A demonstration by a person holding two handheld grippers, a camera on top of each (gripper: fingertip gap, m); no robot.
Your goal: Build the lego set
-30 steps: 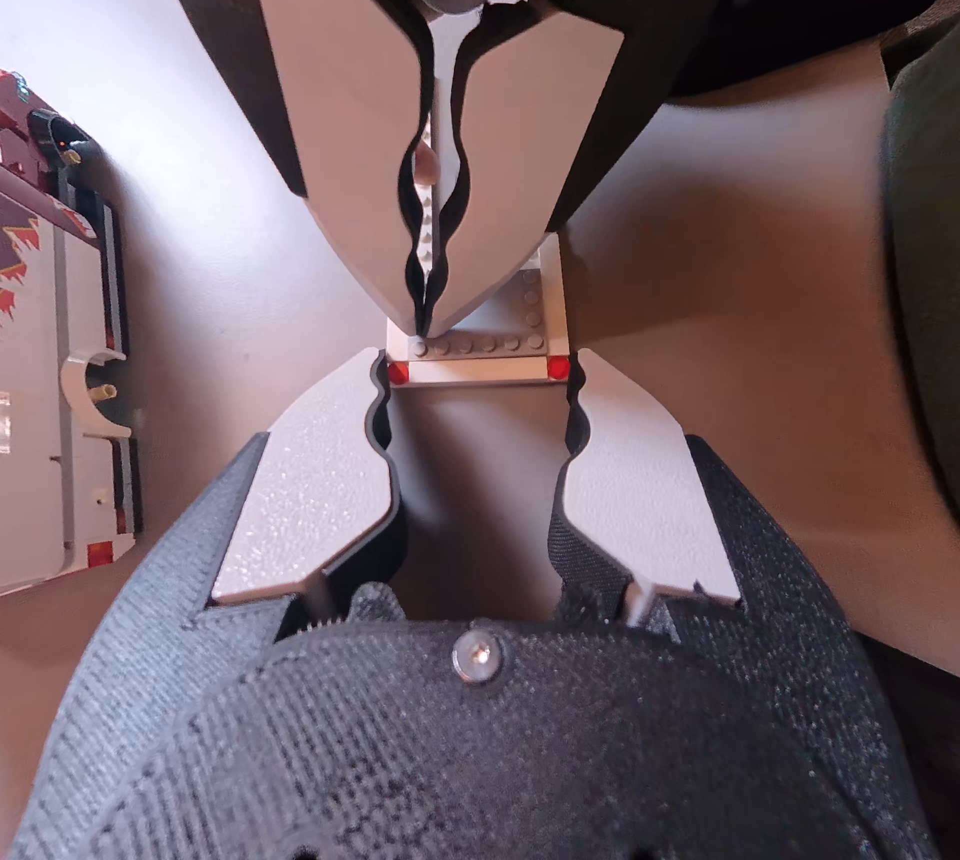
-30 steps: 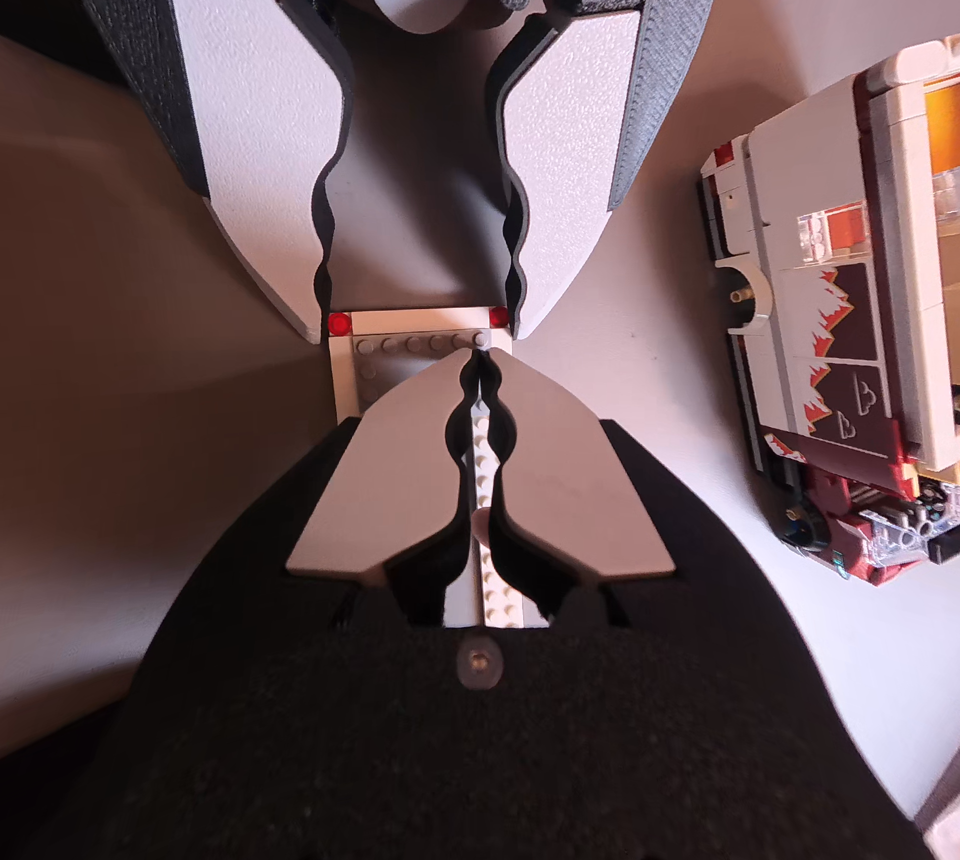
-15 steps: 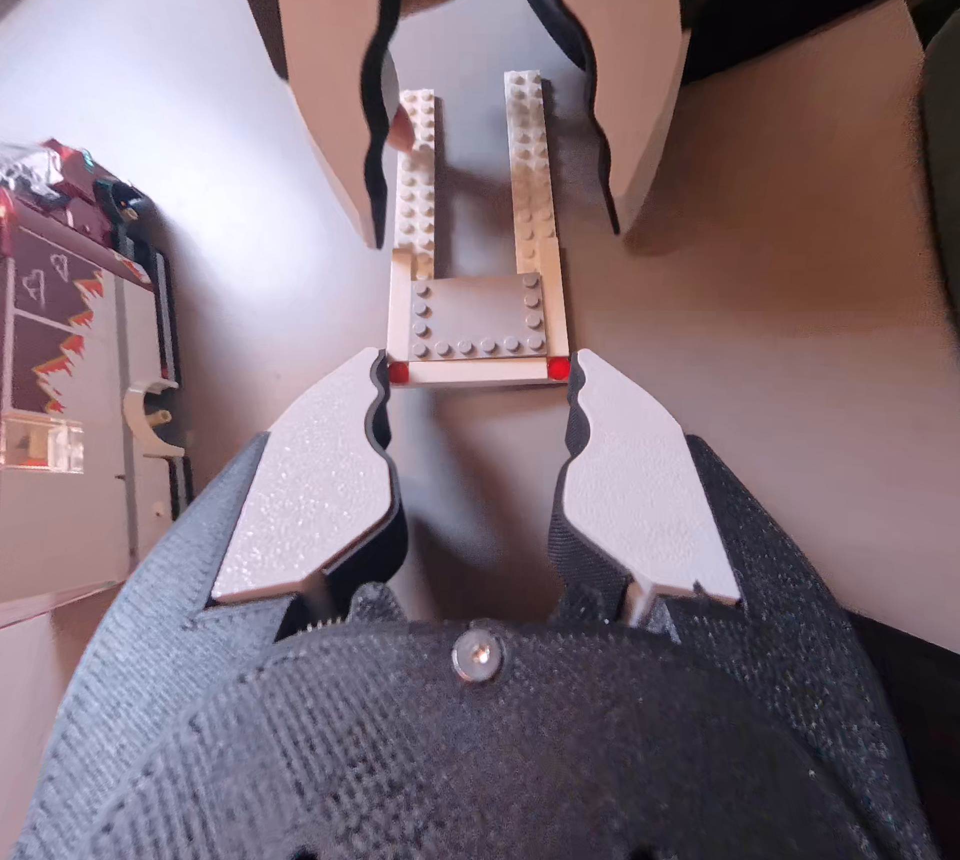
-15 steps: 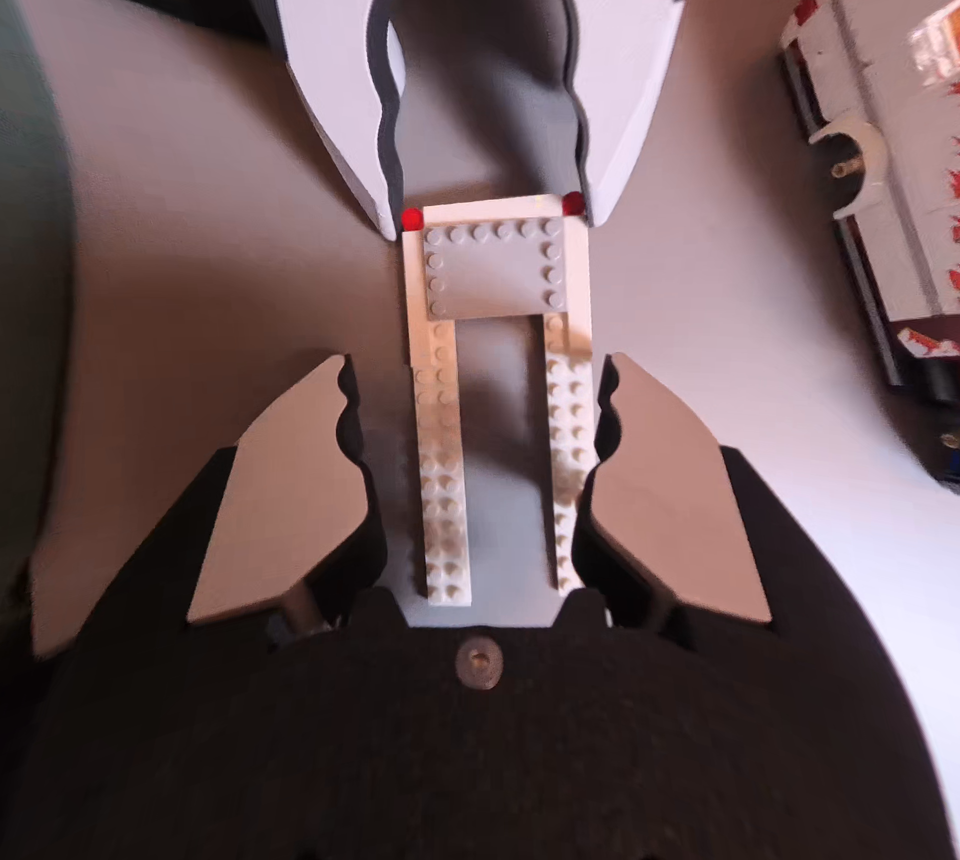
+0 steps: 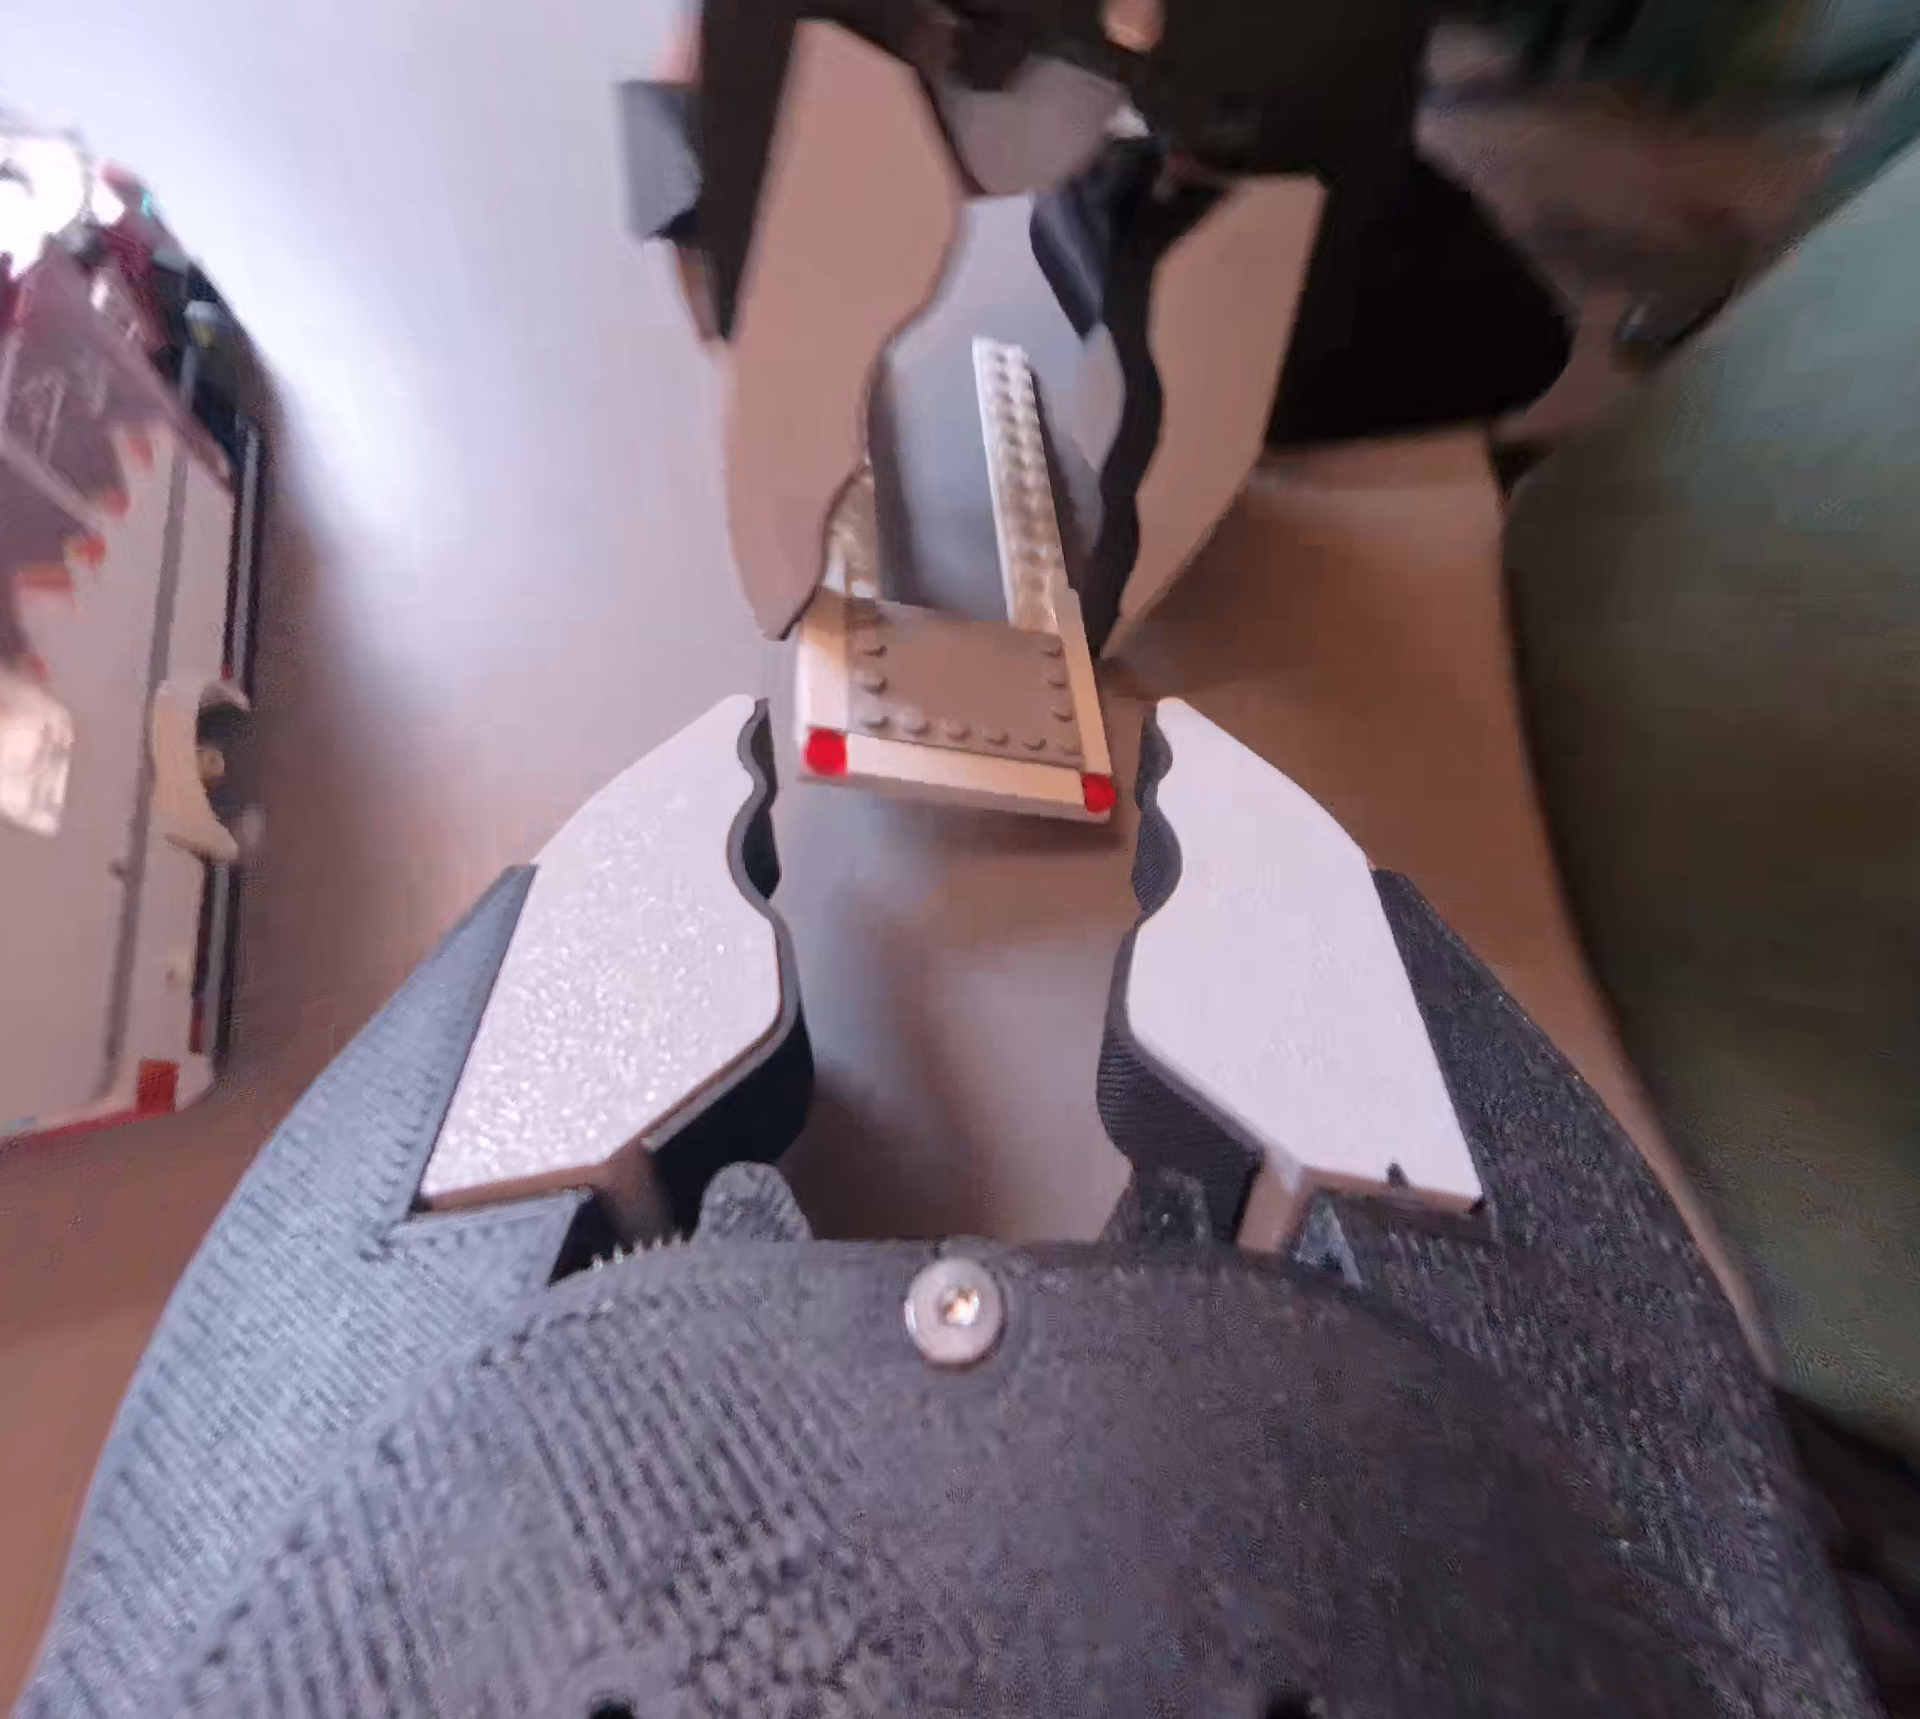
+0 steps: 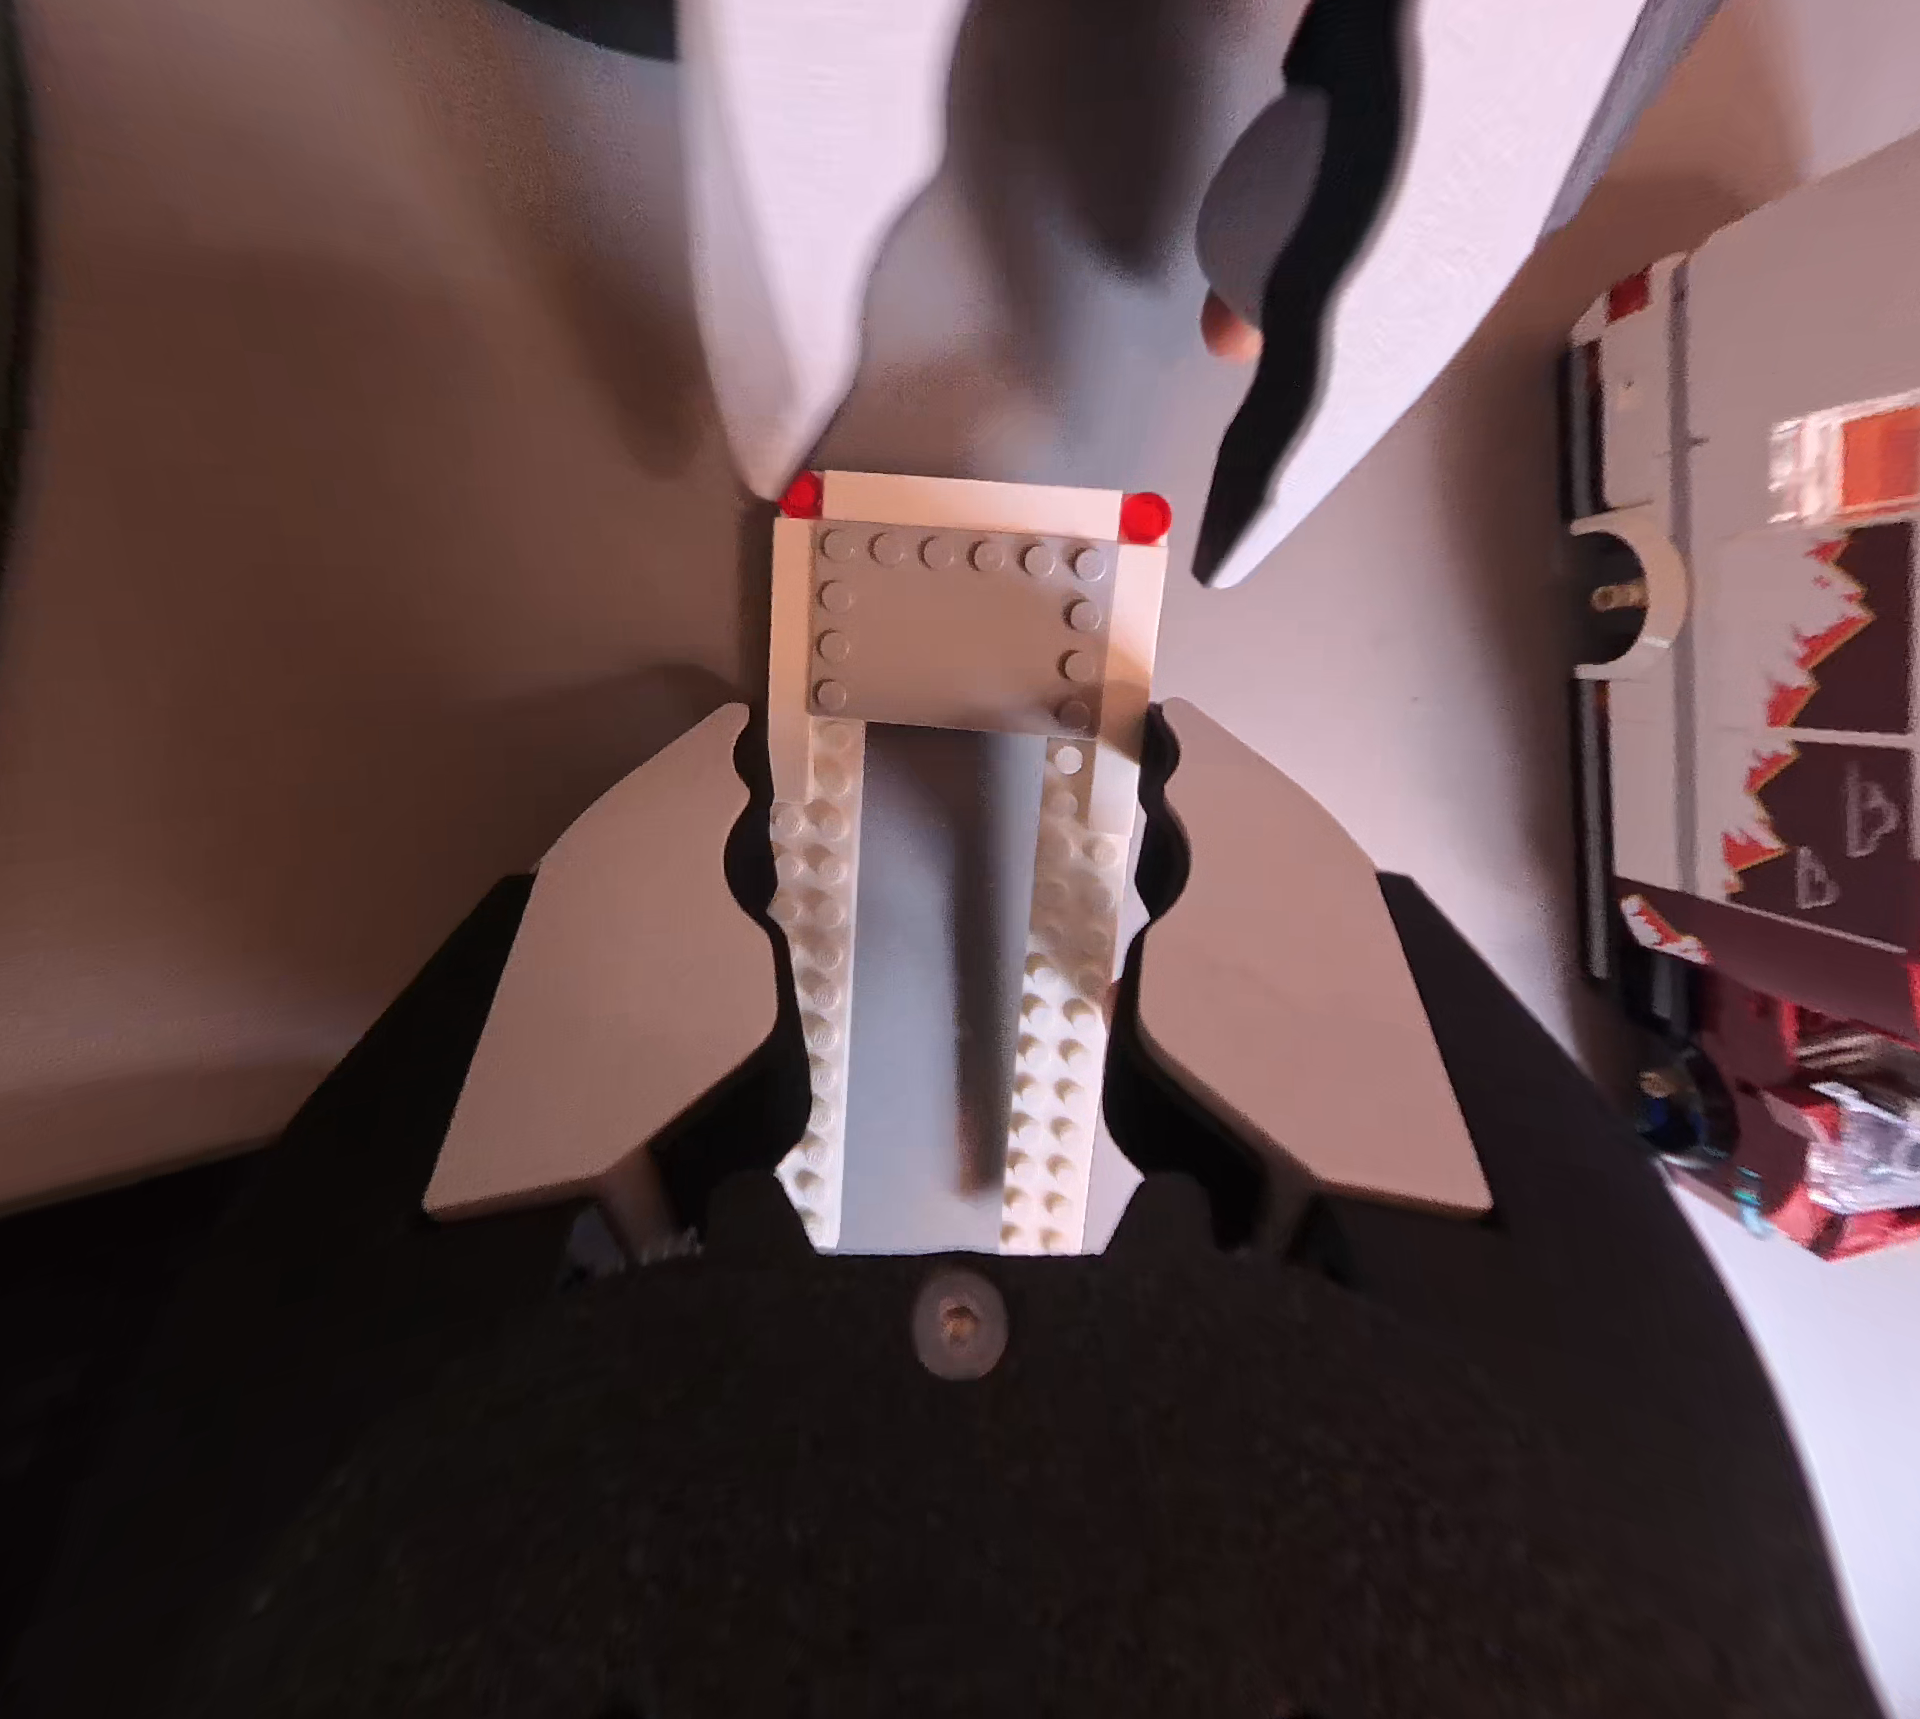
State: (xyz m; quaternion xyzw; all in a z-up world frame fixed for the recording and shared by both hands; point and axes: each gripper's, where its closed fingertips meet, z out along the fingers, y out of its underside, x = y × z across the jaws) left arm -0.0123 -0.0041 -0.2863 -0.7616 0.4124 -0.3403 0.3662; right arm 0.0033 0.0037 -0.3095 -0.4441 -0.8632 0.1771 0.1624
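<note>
R claw tight on white-grey brick frame; L claw wide about its red-stud end; brick model nearby.

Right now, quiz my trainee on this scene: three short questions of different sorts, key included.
1. True or false: the frame's red studs sit at the end nearest the left gripper.
2. The plate bridging the white strips is: A grey, B blue, C green.
3. Which gripper straddles the white strips?
Key: 1 true; 2 A; 3 the right gripper.
</note>
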